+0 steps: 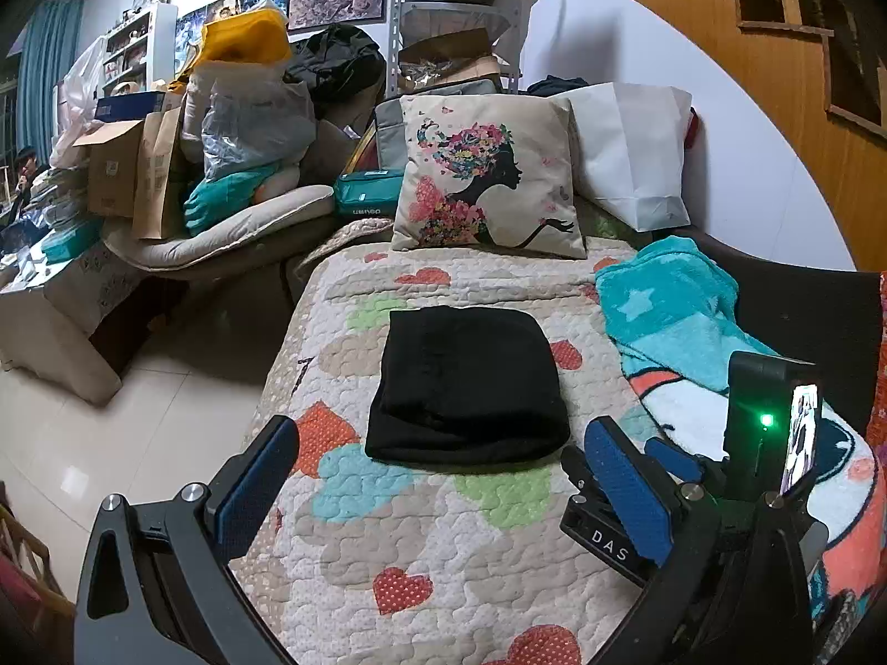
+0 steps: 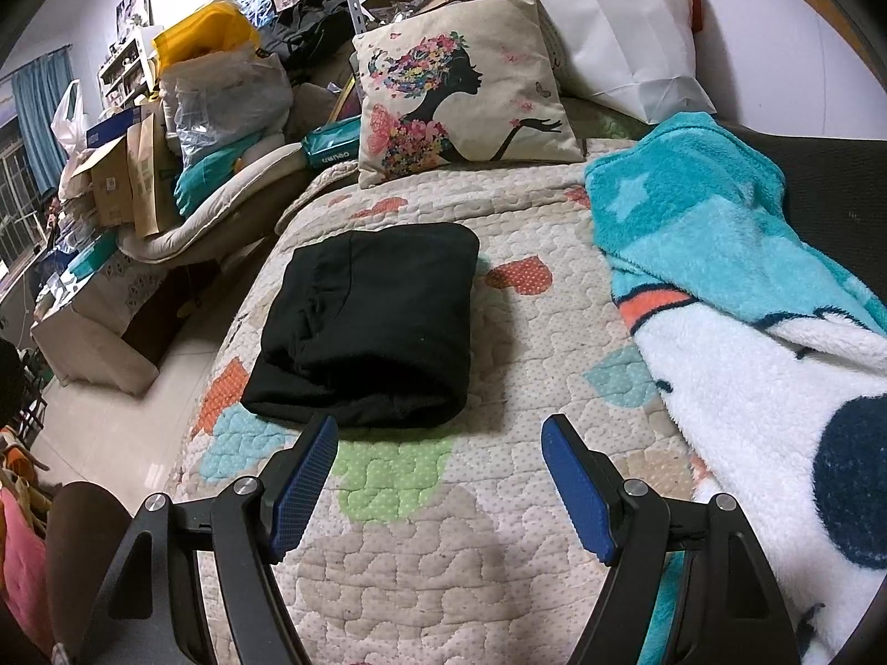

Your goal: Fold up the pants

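Observation:
The black pants (image 1: 465, 388) lie folded into a compact rectangle on the heart-patterned quilt (image 1: 443, 543); they also show in the right wrist view (image 2: 371, 327). My left gripper (image 1: 438, 438) is open and empty, just in front of the near edge of the pants. My right gripper (image 2: 441, 429) is open and empty, near the front right corner of the pants. The right gripper also shows at the right in the left wrist view (image 1: 665, 471).
A flower-lady cushion (image 1: 488, 177) and a white paper bag (image 1: 632, 144) stand at the back of the quilt. A teal and white fleece blanket (image 2: 737, 288) lies along the right. Bags and boxes (image 1: 222, 127) pile up left. The tiled floor (image 1: 111, 432) drops off left.

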Motion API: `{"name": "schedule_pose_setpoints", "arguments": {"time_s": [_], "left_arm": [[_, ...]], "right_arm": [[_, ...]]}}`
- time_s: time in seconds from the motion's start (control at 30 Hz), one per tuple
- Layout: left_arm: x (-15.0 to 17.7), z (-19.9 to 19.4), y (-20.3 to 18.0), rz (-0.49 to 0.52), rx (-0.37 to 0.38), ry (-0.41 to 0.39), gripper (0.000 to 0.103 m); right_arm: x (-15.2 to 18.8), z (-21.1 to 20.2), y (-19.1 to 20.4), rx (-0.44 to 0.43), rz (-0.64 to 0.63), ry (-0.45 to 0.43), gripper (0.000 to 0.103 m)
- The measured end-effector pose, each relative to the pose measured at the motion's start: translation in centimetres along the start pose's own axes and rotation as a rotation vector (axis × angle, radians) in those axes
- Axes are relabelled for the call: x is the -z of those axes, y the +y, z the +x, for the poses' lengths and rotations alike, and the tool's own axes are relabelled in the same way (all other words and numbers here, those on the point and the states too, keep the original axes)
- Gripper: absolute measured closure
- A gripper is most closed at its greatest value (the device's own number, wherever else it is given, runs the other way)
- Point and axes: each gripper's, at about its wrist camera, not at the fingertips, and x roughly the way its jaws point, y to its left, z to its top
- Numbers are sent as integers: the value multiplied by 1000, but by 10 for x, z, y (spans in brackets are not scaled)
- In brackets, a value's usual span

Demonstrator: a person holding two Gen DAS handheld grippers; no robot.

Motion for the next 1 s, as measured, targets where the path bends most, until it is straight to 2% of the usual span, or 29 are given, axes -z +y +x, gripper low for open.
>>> {"name": "schedule_pose_setpoints", "arguments": {"time_s": [0.47, 0.6, 0.7, 0.77, 0.9, 1.0], "left_arm": [[5, 13, 6, -10, -6, 33, 0], [9, 41, 20, -56, 30, 135, 0], [11, 67, 43, -123, 20, 209, 0], [7, 84, 60, -149, -2, 231, 0], [-4, 119, 80, -158, -38, 265, 0], [-13, 154, 89, -176, -7, 319, 0]], "right_arm": [[4, 5, 1, -4, -3, 12, 22], [0, 7, -1, -14, 5, 25, 22], [-14, 8, -7, -59, 47, 57, 22], [-30, 8, -11, -90, 56, 84, 22], [-68, 12, -8, -80, -7, 118, 18], [-92, 31, -6, -85, -37, 163, 17]]}}
